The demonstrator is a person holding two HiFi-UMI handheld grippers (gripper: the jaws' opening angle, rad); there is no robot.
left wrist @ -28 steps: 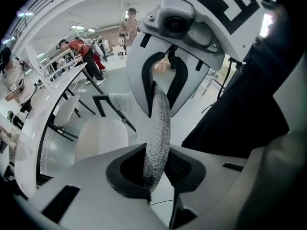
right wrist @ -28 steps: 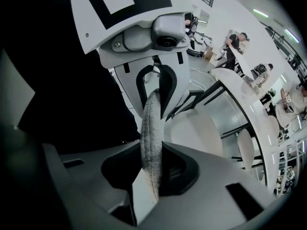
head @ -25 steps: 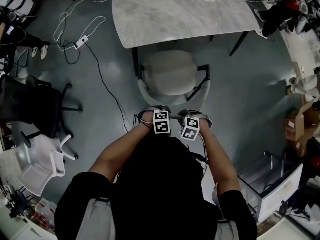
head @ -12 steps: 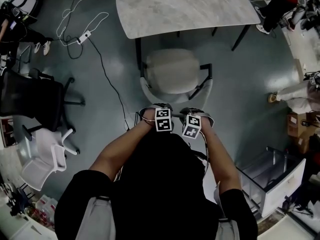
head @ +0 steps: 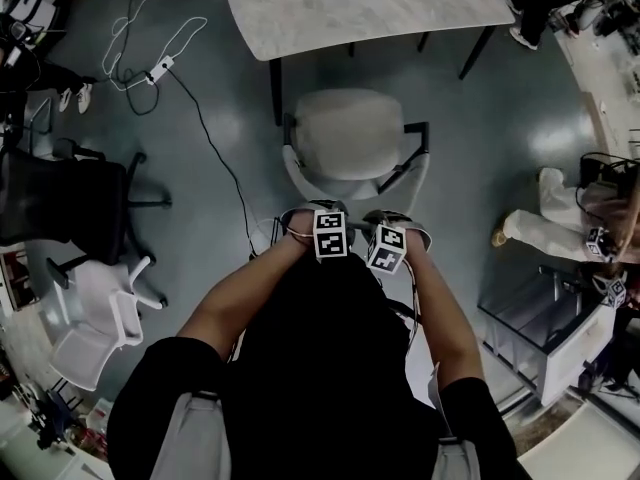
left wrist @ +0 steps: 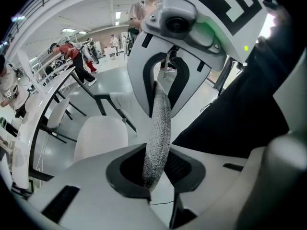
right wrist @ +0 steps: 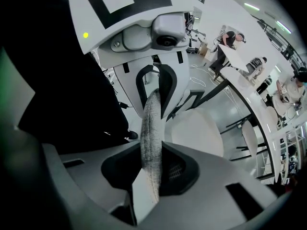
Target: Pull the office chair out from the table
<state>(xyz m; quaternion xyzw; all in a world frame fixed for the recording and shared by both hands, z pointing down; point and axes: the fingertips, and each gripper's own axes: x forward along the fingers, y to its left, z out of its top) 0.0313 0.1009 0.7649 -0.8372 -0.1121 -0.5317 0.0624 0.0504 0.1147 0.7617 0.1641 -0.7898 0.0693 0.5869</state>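
Looking at a pale padded office chair parked at 6 o'clock from the marble-look table, seat seemingly just clear of the table edge, backrest on the near side. Got the left gripper and right gripper side by side at the chair's 6 o'clock, left one at 9 o'clock of the right. Both partly closed and clamped on the backrest's top rim, a thin woven-fabric edge pinched between the pads in each gripper view.

Handling guess: probably rolls on casters (can't see the base from up here), so should come along easy rather than heavy. Soft-looking fabric over a stiff frame at the rim, grippy, not fragile. Best to hold right there, two spots a little apart, and pull level toward 6 o'clock. Worth pulling evenly with both, or else risking a swivel instead of a roll.

Also a floor cable snaking past near the chair's 9 o'clock. Better to keep the wheels off it.
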